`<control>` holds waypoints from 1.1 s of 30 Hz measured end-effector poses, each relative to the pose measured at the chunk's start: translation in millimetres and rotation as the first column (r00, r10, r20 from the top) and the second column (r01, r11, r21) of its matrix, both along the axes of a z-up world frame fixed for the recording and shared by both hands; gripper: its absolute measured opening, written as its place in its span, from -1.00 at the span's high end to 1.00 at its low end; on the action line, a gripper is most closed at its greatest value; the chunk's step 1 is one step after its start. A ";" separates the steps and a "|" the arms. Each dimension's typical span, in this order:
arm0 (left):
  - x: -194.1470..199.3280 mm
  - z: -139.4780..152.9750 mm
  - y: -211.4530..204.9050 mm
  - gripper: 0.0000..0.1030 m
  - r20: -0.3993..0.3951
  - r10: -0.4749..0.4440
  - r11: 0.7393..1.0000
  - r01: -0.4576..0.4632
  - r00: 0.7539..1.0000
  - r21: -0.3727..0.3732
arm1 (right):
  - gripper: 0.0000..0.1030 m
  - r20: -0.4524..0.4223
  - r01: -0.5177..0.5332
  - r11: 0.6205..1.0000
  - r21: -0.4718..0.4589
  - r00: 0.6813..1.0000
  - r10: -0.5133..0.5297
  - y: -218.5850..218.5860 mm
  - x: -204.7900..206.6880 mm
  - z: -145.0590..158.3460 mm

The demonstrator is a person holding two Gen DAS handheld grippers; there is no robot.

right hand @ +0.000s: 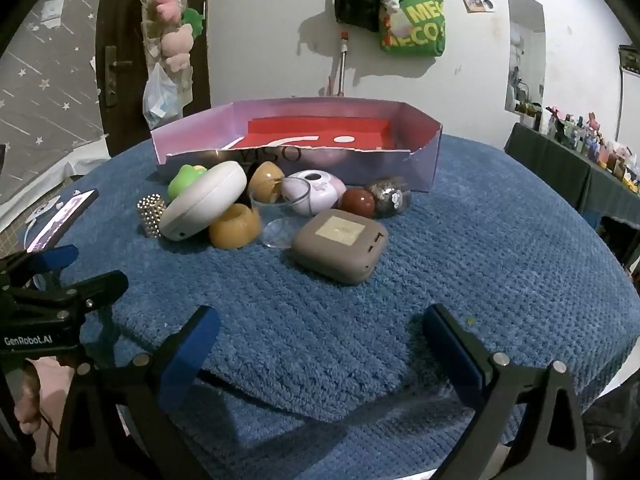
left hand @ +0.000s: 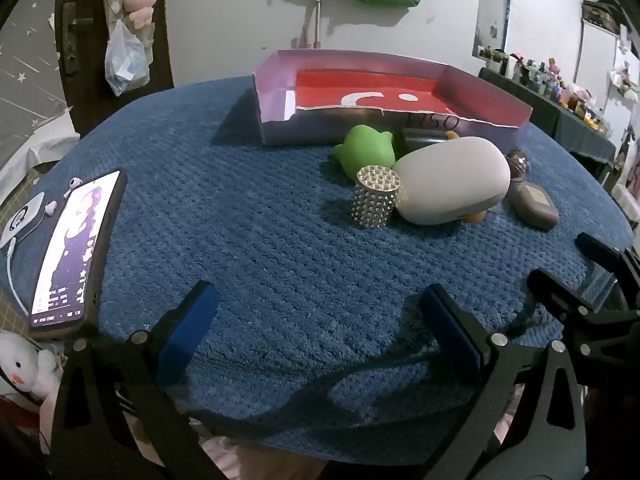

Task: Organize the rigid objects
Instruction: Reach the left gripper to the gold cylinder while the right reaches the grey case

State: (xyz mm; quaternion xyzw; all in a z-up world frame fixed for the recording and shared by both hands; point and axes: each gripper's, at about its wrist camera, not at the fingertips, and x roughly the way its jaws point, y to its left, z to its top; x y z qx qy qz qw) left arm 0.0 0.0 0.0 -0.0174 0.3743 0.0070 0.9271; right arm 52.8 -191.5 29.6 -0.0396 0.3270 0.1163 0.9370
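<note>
Both tools hover low over the near edge of the blue-carpeted tabletop (right hand: 500, 240), and nothing is in hand yet. The left gripper (left hand: 316, 328) stands wide, its blue pads far apart with only carpet between them; the right gripper (right hand: 320, 344) is just as wide and just as empty.

The things to be sorted sit in a huddle at about twelve o'clock from the right gripper, just in front of the shallow cardboard box (right hand: 424, 168) with the red lining. Nearest is the flat taupe case (right hand: 340, 246), lying alone and clear of its neighbours. Behind it, toward eleven o'clock, a big white oval case (right hand: 204, 204) leans tilted over a yellow cup (right hand: 234, 226), with a studded metal cylinder (right hand: 151, 214) touching its left end and a green toy (right hand: 186, 178) behind. A clear glass (right hand: 280, 216) lies tipped beside the yellow cup; a lilac pod (right hand: 316, 192), a red ball (right hand: 357, 202) and a speckled ball (right hand: 388, 196) sit close against the box wall. A phone (left hand: 76, 248) rests at nine o'clock from the left gripper, well apart from the pile.

I'd judge the job barely begun, the box seemingly holding nothing. The taupe case looks the sensible first pick for the right gripper: come straight ahead, straddle its short sides, close squarely, lift clear before carrying over the box wall. The white case should wait or be lifted gently, since the cup and cylinder under and beside it may roll. The balls will want a centred pinch.
</note>
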 end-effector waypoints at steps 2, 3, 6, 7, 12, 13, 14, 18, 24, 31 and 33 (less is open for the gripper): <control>-0.3 0.4 0.3 -1.00 0.010 -0.001 1.000 0.001 1.000 -0.006 | -1.00 -0.004 -0.003 1.000 0.015 1.000 0.004 -0.7 -0.6 -0.1; -0.4 0.5 0.7 -1.00 0.009 0.000 1.000 0.000 1.000 -0.007 | -1.00 -0.005 -0.003 1.000 0.023 1.000 0.003 -3.5 0.1 2.3; 0.0 0.6 0.3 -1.00 0.004 0.000 1.000 0.000 1.000 0.000 | -1.00 -0.014 -0.016 0.999 0.029 1.000 0.016 -9.7 0.9 4.4; 0.1 0.7 0.0 -1.00 0.002 -0.001 1.000 0.001 1.000 0.003 | -1.00 -0.015 -0.017 1.000 0.025 1.000 0.018 -9.4 1.0 4.5; 4.3 1.1 1.2 -1.00 -0.001 -0.010 1.000 0.010 1.000 -0.014 | -0.78 -0.013 -0.023 1.000 0.019 1.000 0.023 -9.6 0.9 6.7; 4.8 1.5 1.2 -1.00 -0.002 -0.013 1.000 0.013 1.000 -0.017 | -0.73 -0.013 -0.024 1.000 0.020 1.000 0.025 -10.4 1.6 7.0; 2.9 2.8 2.3 -1.00 -0.002 -0.016 1.000 0.015 1.000 -0.020 | -0.65 -0.013 -0.027 0.999 0.022 1.000 0.027 -10.2 1.3 6.3; 7.6 3.8 5.3 -0.99 -0.004 -0.030 0.999 0.030 1.000 -0.033 | -0.59 -0.018 -0.030 0.999 0.037 0.999 0.031 -12.6 5.2 7.5; 17.9 3.3 2.5 -0.96 -0.004 -0.040 0.999 0.040 0.999 -0.012 | -0.42 -0.017 -0.045 0.999 0.028 0.999 0.046 -7.4 14.0 7.1; 30.3 2.7 3.8 -0.92 -0.006 -0.054 0.999 0.054 0.999 0.004 | -0.35 -0.013 -0.047 0.998 0.033 0.999 0.047 -6.0 27.1 5.8; 32.9 3.1 3.5 -0.88 -0.005 -0.058 0.998 0.058 0.998 0.004 | -0.35 -0.011 -0.045 0.999 0.027 0.999 0.045 -6.0 29.9 6.0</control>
